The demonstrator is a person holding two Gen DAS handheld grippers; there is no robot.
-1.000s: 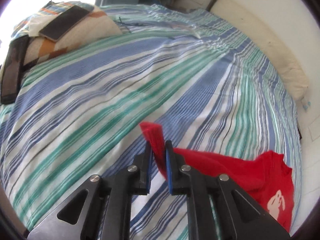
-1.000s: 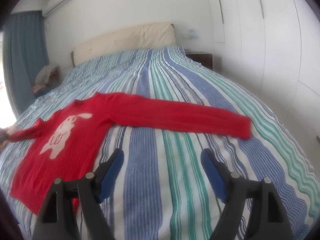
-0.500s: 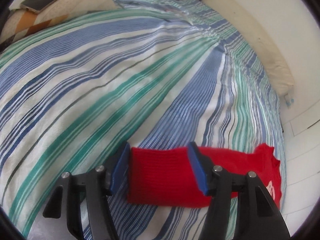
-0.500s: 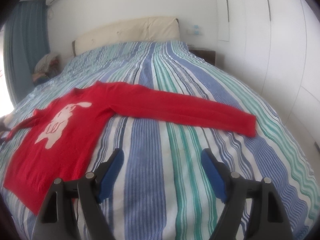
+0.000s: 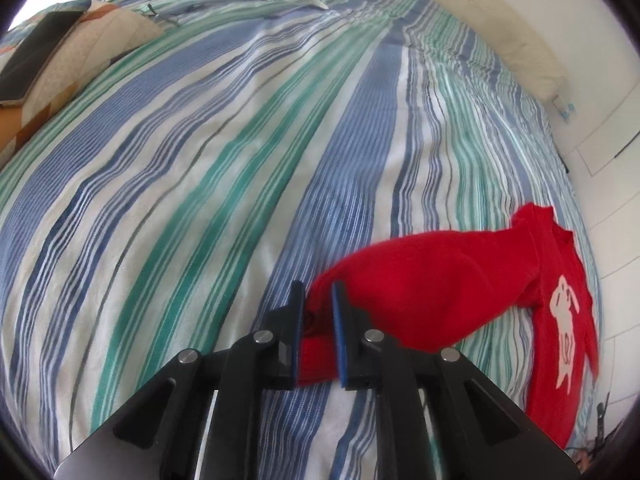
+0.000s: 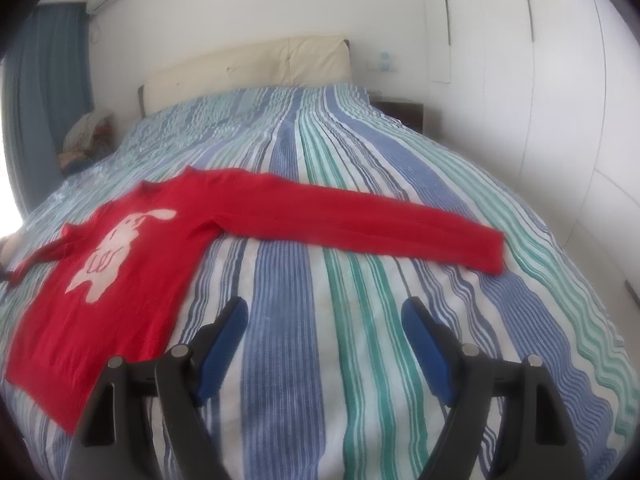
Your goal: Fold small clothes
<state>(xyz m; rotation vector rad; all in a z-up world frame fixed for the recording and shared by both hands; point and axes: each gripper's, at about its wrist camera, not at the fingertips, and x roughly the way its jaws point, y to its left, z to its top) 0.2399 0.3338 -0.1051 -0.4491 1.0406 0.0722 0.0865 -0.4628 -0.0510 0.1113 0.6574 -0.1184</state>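
Red sweater (image 6: pixel 132 264) lying flat; left gripper (image 5: pixel 317 312) closing on its sleeve cuff (image 5: pixel 316 360) at 6 o'clock. Right gripper (image 6: pixel 324 344) idling, jaws wide, empty. Next, likely: carrying cuff across the body.

The left gripper (image 5: pixel 317 322) is angled steeply downward, its jaws closing, with the cuff of a red sleeve (image 5: pixel 420 280) bunched between the blue pads (image 5: pixel 339 336) and lifted. The right gripper (image 6: pixel 325 354) is held at a shallower downward tilt, jaws spread wide, nothing between the blue pads.
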